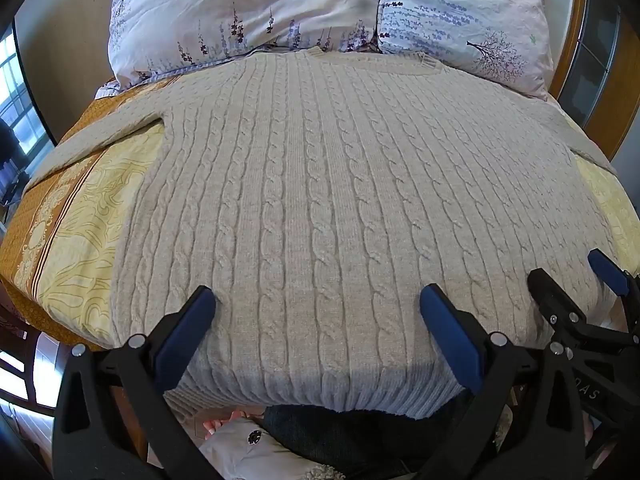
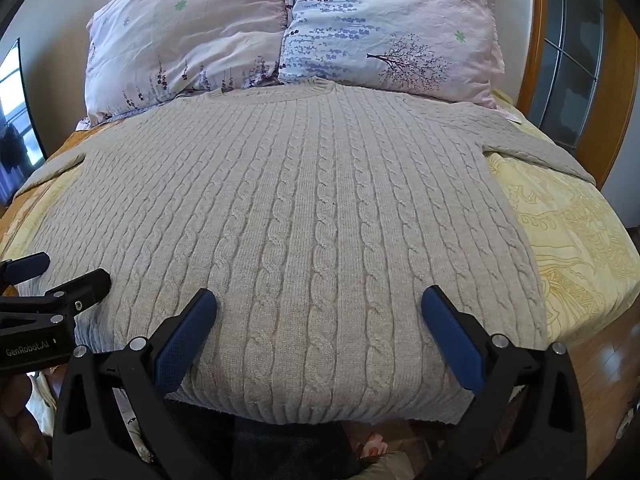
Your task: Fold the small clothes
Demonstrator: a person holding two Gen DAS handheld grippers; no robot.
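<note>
A beige cable-knit sweater (image 1: 320, 200) lies flat on the bed, collar toward the pillows, sleeves spread to both sides; it also fills the right wrist view (image 2: 312, 220). My left gripper (image 1: 318, 300) is open and empty, hovering over the left part of the hem. My right gripper (image 2: 319, 302) is open and empty over the right part of the hem. The right gripper also shows in the left wrist view (image 1: 576, 272), and the left gripper in the right wrist view (image 2: 64, 270). The ribbed hem (image 1: 320, 392) hangs at the bed's near edge.
Two floral pillows (image 1: 248, 12) (image 2: 392, 28) lie at the head of the bed. A yellow and orange patterned bedspread (image 1: 80, 232) (image 2: 568, 232) shows on both sides. A wooden door frame (image 2: 536, 40) stands at the right. Other clothes (image 1: 248, 448) lie below the bed edge.
</note>
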